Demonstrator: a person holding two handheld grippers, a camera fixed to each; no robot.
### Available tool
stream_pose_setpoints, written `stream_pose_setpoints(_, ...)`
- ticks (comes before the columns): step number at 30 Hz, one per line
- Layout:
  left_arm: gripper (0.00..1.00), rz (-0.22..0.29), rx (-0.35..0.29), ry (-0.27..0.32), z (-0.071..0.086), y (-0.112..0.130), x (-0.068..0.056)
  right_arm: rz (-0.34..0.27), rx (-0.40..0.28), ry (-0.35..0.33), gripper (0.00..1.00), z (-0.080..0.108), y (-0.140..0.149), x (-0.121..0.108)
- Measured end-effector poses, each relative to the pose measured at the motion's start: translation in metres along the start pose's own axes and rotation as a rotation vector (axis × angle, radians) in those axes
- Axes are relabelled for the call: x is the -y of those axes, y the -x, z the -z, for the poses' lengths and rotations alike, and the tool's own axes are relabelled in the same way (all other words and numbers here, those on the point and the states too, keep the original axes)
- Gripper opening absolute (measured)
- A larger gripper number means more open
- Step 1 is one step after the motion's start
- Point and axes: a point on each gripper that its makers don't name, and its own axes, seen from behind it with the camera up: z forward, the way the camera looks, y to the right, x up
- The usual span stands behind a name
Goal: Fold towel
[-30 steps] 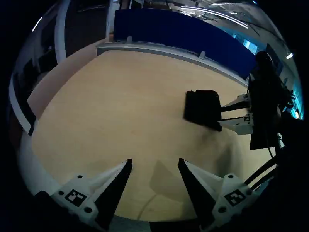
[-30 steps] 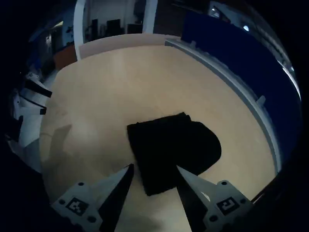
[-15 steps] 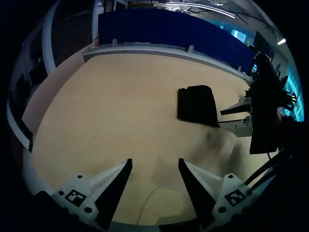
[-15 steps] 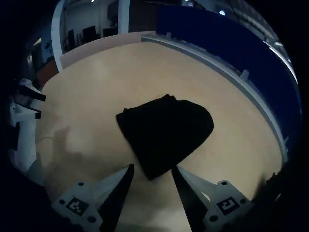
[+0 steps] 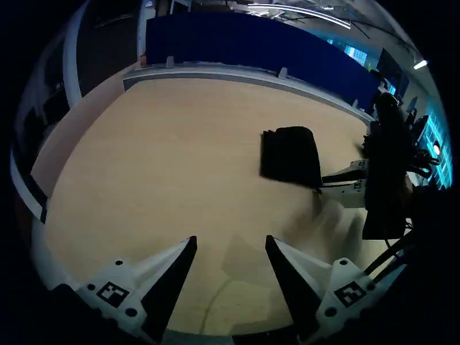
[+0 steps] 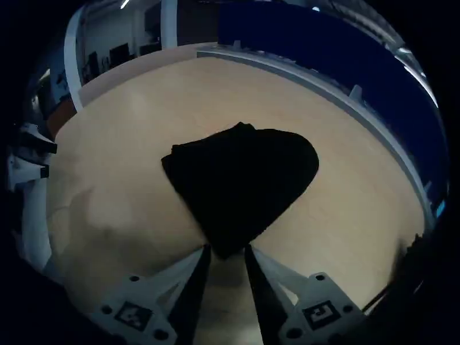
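Pinching one corner of the towel

One dark towel [image 6: 241, 178] lies folded on the pale wooden counter [image 6: 144, 103]. There are two grippers. The right gripper [image 6: 226, 250] has its two fingers squeezed close together on the towel's near corner. The cloth fills the small gap between the tips. The rest of the towel lies flat. The left gripper [image 5: 230, 242] is well apart from the towel, off to one side. Its two fingers are spread wide over bare wood, with nothing between them. One long blue wall [image 5: 247, 46] runs behind the counter.
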Motion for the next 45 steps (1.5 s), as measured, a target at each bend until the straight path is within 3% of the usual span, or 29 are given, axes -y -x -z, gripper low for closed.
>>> stream_pose_setpoints(2, 0.88, 0.001, 0.0, -0.001, 0.0, 0.0, 0.001, -0.009, -0.004, 0.006, 0.28, -0.001, 0.001, -0.001)
stream_pose_setpoints(11, 0.88, 0.0, -0.001, -0.002, 0.001, 0.0, 0.002, -0.042, -0.015, -0.01, 0.1, -0.002, 0.001, 0.0)
stream_pose_setpoints(19, 0.88, -0.004, -0.003, 0.001, 0.002, -0.002, 0.001, -0.035, -0.05, -0.011, 0.06, 0.009, -0.014, -0.005)
stream_pose_setpoints(24, 0.88, -0.013, -0.011, 0.008, 0.005, -0.008, -0.003, -0.008, -0.111, -0.013, 0.06, 0.031, -0.047, -0.012)
stream_pose_setpoints(36, 0.88, -0.022, -0.056, 0.024, 0.006, -0.03, -0.014, 0.021, -0.306, -0.037, 0.05, 0.102, -0.158, -0.042)
stream_pose_setpoints(45, 0.88, -0.03, -0.072, 0.035, 0.008, -0.038, -0.023, 0.053, -0.346, -0.033, 0.05, 0.135, -0.186, -0.065)
